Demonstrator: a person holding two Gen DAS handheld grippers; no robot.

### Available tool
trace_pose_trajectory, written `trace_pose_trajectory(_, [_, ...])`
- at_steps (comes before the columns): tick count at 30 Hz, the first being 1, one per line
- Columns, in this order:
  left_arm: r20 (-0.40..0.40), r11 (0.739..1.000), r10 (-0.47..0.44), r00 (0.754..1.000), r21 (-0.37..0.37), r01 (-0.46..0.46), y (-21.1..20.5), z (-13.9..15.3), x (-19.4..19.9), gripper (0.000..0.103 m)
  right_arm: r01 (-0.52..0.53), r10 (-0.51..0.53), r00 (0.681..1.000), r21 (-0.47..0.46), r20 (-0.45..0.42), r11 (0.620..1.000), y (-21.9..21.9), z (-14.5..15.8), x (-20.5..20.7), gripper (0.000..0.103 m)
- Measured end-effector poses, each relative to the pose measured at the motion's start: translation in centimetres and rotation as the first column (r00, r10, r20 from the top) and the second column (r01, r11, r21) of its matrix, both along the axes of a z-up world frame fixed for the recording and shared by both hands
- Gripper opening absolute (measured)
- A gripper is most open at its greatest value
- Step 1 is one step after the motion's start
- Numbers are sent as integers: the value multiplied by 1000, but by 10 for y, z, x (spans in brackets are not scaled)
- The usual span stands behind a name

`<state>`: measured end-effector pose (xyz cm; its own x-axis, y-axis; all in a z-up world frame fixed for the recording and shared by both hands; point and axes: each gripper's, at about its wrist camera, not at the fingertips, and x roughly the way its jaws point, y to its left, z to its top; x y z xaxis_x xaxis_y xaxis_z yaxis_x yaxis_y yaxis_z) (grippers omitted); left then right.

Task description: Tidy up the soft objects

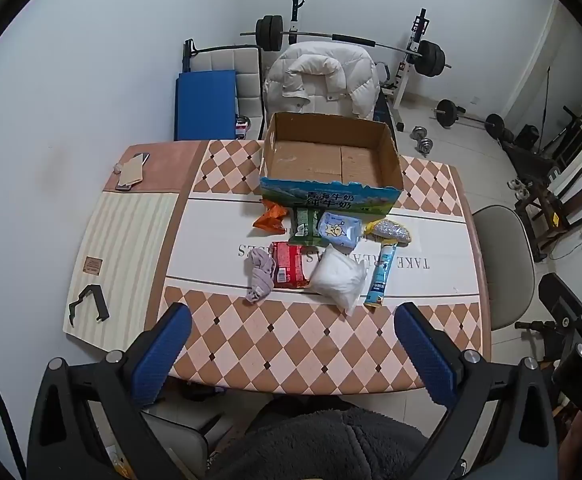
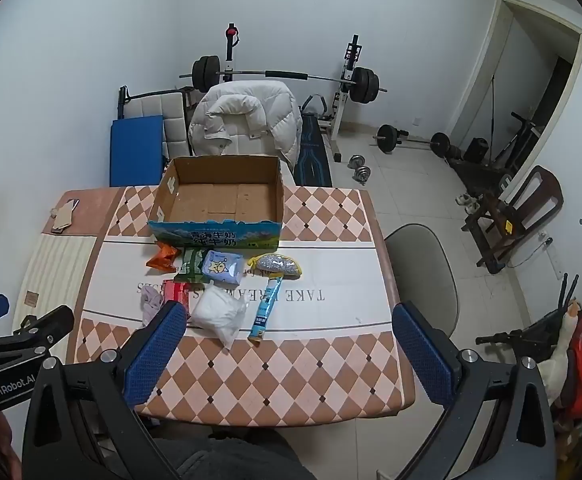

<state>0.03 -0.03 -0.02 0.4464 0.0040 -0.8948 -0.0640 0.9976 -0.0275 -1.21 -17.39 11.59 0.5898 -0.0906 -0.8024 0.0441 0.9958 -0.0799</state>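
An empty cardboard box (image 1: 331, 160) (image 2: 219, 204) stands open on the table. In front of it lie an orange packet (image 1: 270, 219), a green packet (image 1: 305, 226), a pale blue tissue pack (image 1: 339, 230), a glittery pouch (image 1: 391, 231), a red packet (image 1: 289, 266), a grey cloth (image 1: 259, 273), a white soft bag (image 1: 339, 278) (image 2: 219, 312) and a blue tube (image 1: 381, 276). My left gripper (image 1: 291, 344) is open above the near table edge, short of the items. My right gripper (image 2: 287, 344) is open and empty too, its left finger (image 2: 159, 344) overlapping the red packet (image 2: 177, 294).
The checked table (image 1: 311, 352) has a phone and card (image 1: 133, 170) at its far left and a black clip (image 1: 89, 304) at left. A chair with a white jacket (image 1: 323, 78) stands behind the box, a grey chair (image 1: 507, 264) at right. Gym weights fill the back.
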Motion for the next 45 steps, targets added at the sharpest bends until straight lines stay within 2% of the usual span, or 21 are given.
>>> trace_pose_trajectory(24, [47,1000,-12,999,11,11,0,24,6,103,20,-20,1000,10,22,1000,-1,4,-3,103])
trace_pose_trajectory(45, [65,1000,-13,998,8,13,-7,27,4,103,20,-20,999,6,38,1000,-4,8,-3,103])
